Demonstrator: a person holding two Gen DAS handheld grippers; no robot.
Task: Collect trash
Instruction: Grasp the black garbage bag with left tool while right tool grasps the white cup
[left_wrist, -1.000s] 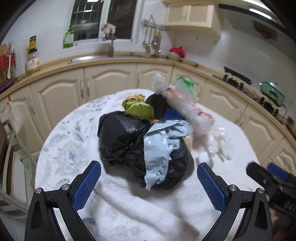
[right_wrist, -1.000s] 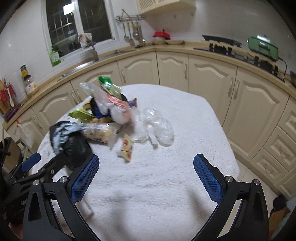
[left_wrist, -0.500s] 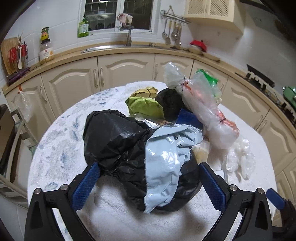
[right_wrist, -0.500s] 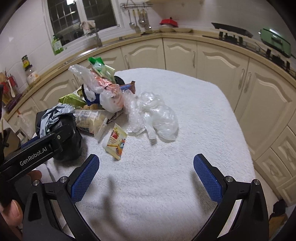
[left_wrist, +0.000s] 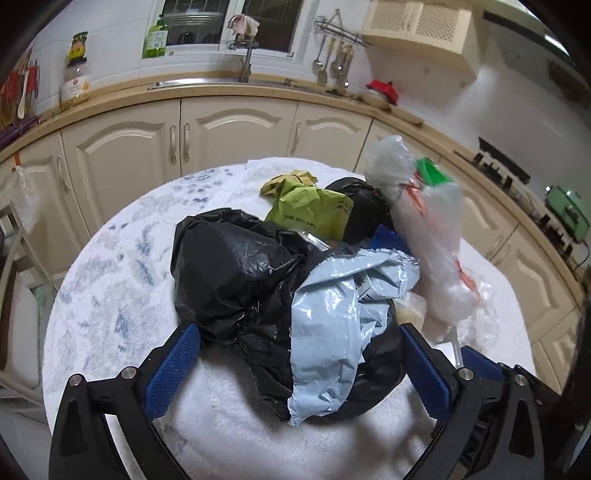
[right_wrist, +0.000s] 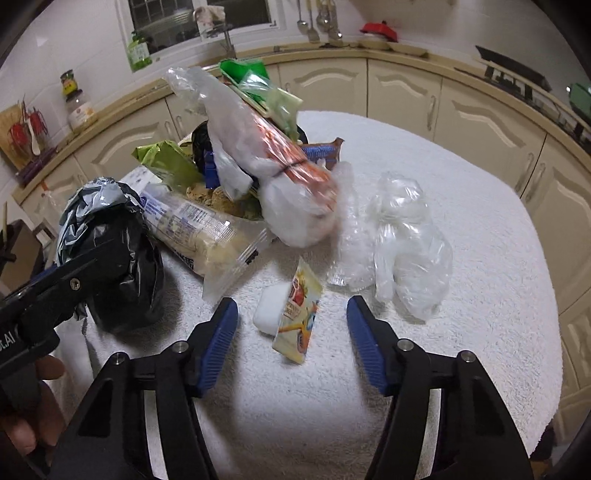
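Here much of the trash pile hides itself: the black bag (left_wrist: 236, 273) fills the middle of the left wrist view, a pale grey-blue mailer (left_wrist: 332, 317) draped over its near side, and what lies under and behind them is mostly covered, with only a corner of something blue showing past the mailer. The left gripper (left_wrist: 299, 354) stands with its jaws released and spread wide on either side of the bag's near end, the pads not pressing it. The right gripper (right_wrist: 291, 332) hovers low over the towel-covered worktop (right_wrist: 461, 192), its jaws closing around a small yellow sachet (right_wrist: 297, 317), though the pads have not met it yet. The sachet lies flat, its long axis running from the gripper toward the pile, tilted slightly rightward at the far end; a little white piece (right_wrist: 269, 308) sits just beside it, too blurred to name. A long clear bag with orange contents (right_wrist: 273, 166) slants up and away to the left over the heap, and crumpled clear plastic (right_wrist: 402, 236) lies to its right. A hand is cut off at the lower left edge of the right wrist view.
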